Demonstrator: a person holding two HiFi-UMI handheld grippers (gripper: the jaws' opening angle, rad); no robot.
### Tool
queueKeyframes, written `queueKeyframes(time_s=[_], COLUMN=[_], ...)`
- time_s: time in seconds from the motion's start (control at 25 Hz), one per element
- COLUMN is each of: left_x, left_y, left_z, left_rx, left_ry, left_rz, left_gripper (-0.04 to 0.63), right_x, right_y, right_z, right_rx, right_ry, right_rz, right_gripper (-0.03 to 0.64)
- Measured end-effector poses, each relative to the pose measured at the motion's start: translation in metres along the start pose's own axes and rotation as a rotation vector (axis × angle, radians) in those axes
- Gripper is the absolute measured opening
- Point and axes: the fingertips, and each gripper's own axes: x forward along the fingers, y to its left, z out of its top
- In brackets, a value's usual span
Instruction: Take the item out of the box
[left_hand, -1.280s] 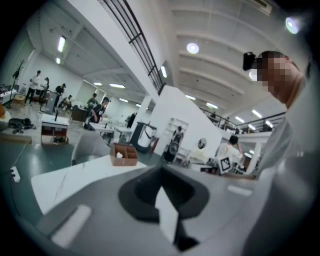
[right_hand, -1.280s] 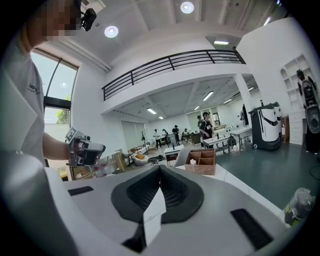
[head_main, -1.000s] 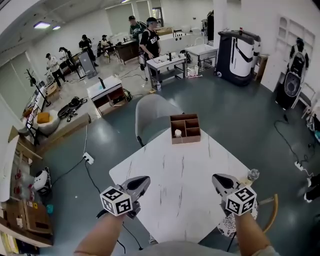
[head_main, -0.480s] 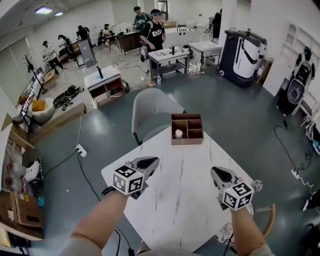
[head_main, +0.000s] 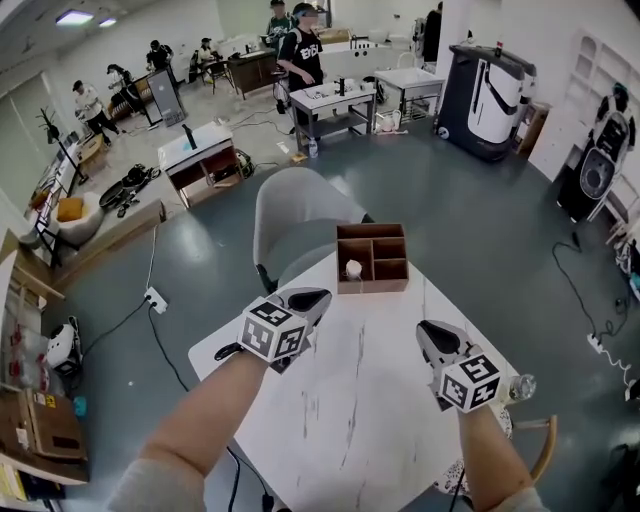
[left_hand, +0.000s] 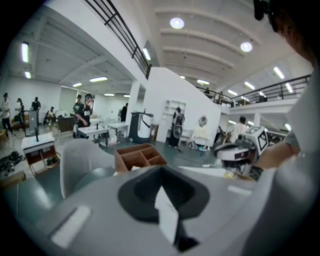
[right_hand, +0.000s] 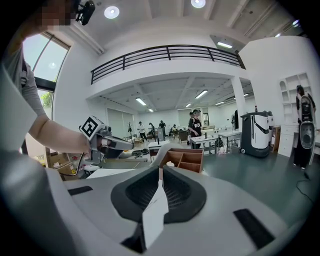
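Moved: left gripper (head_main: 306, 298) and right gripper (head_main: 432, 336) closer to box (head_main: 372, 287)
Claws: both clenched, empty
Box: table's (head_main: 360, 410) far edge, item (head_main: 352, 268) inside

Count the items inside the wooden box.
1: a white item in the near-left compartment of the wooden box. The walls may hide something small elsewhere.

Big open-plan robotics lab or workshop hall.
Glossy grey floor (head_main: 470, 220), white metal-frame workbenches (head_main: 330, 100) with standing people (head_main: 300, 50) around them, a tall black-and-white machine cabinet (head_main: 488, 95), a white power strip with trailing cable (head_main: 153, 298) on the floor, and a black-railed mezzanine balcony (right_hand: 165, 52) under round ceiling lights (right_hand: 111, 12).
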Motion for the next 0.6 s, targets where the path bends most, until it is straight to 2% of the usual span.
queueKeyframes(time_s=[0.12,0.2,0.24,0.6], left_x=[0.025,0.041,0.049,0.116], left_y=[0.013,0.020,0.024,0.052], left_z=[-0.004,-0.006,-0.006,-0.017], left_rx=[0.037,0.060,0.081,0.341], left_ry=[0.042,0.074,0.091,0.290], left_rz=[-0.003,-0.008,-0.008,0.002], left_gripper=[0.005,0.070,0.080,0.170], right_x=[0.012,0.018,0.021,0.046], right_y=[-0.010,-0.016,-0.019,-0.030], right_z=[-0.004,-0.007,-0.008,-0.020], right_rx=[0.008,0.012,0.013,0.029], right_ry=[-0.001,-0.001,-0.002,-0.009], right_rz=[-0.003,-0.005,-0.006,0.007], right_gripper=[0.009,0.009,0.009,0.009])
